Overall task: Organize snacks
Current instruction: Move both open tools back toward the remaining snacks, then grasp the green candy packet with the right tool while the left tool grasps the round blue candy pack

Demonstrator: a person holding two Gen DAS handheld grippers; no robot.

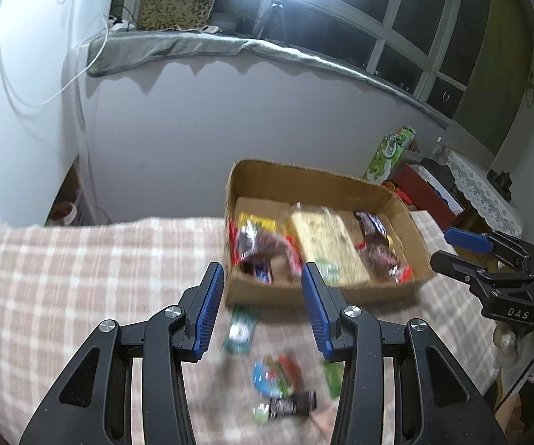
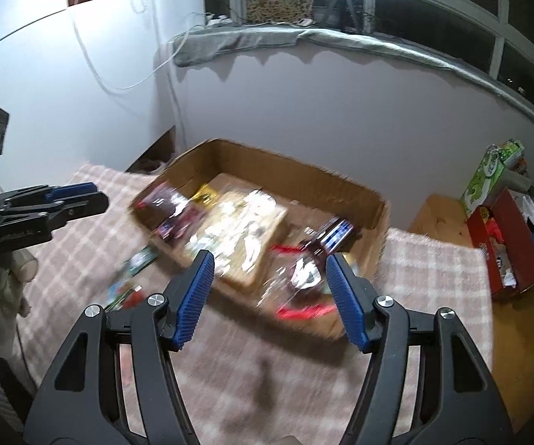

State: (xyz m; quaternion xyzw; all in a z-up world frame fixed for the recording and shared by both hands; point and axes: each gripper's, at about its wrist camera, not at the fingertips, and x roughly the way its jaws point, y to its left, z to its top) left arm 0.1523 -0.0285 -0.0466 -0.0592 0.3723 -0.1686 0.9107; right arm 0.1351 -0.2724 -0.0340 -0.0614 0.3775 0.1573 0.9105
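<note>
Most of the snacks are boxed; a few are still out on the blanket.

Both tools hang empty: the left gripper [image 1: 263,293] has its jaws spread wide, and so does the right gripper [image 2: 270,289], nothing between either pair. Just below and ahead of the left one lie the leftovers: a green packet [image 1: 241,330], a round blue-and-red snack [image 1: 276,374] and a small dark packet [image 1: 293,404], loose on the checked blanket [image 1: 81,278]. Straight beyond both sits the cardboard box [image 1: 304,181], already holding several wrappers and a flat yellow pack [image 1: 326,244]. I'd judge it well past halfway.
</note>
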